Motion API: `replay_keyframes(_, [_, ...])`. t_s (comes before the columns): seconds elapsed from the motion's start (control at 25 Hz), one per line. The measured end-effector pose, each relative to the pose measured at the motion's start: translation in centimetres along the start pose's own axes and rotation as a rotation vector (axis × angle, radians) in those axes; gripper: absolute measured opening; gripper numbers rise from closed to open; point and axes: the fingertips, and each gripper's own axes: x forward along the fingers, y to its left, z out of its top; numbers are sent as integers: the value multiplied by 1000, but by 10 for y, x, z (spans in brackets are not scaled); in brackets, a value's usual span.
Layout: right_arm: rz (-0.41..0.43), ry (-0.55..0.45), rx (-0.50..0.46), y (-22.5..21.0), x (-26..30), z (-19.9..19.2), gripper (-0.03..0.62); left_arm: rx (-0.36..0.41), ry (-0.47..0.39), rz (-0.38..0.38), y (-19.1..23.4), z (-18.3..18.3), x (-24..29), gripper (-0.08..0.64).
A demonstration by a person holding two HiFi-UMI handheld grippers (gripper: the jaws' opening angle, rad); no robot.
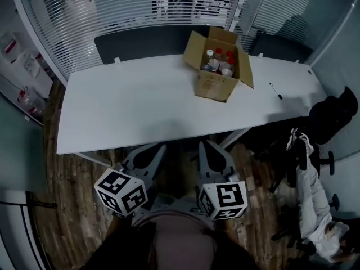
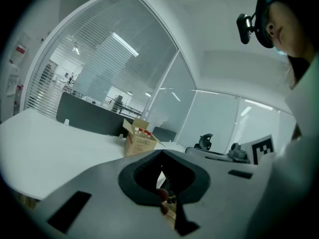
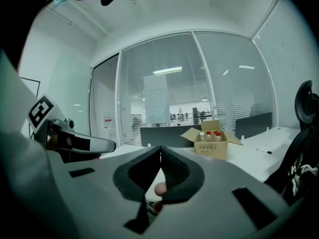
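Both grippers hang low at the near edge of a white table (image 1: 140,106), close to the person's body. My left gripper (image 1: 158,149) has its jaws closed tip to tip with nothing between them; from its own camera, the left gripper (image 2: 160,152) points toward the table. My right gripper (image 1: 206,146) is likewise shut and empty, and in its own view the right gripper (image 3: 159,147) aims at the far side. An open cardboard box (image 1: 216,72) of red-capped bottles (image 1: 220,61) stands at the table's back, well beyond both. The box (image 2: 139,142) (image 3: 212,146) also shows in both gripper views.
A black pen (image 1: 275,91) lies on the table right of the box. Office chairs with clothing draped on them (image 1: 315,173) stand at the right. A dark partition (image 1: 140,44) and glass walls with blinds run behind the table. The floor is wood.
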Motion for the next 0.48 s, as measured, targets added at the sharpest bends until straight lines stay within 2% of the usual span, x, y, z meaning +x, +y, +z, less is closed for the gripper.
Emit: replay_keyframes(0.48, [-25, 6, 12, -14, 43, -1, 23, -14, 45, -20, 33, -1, 25, 9])
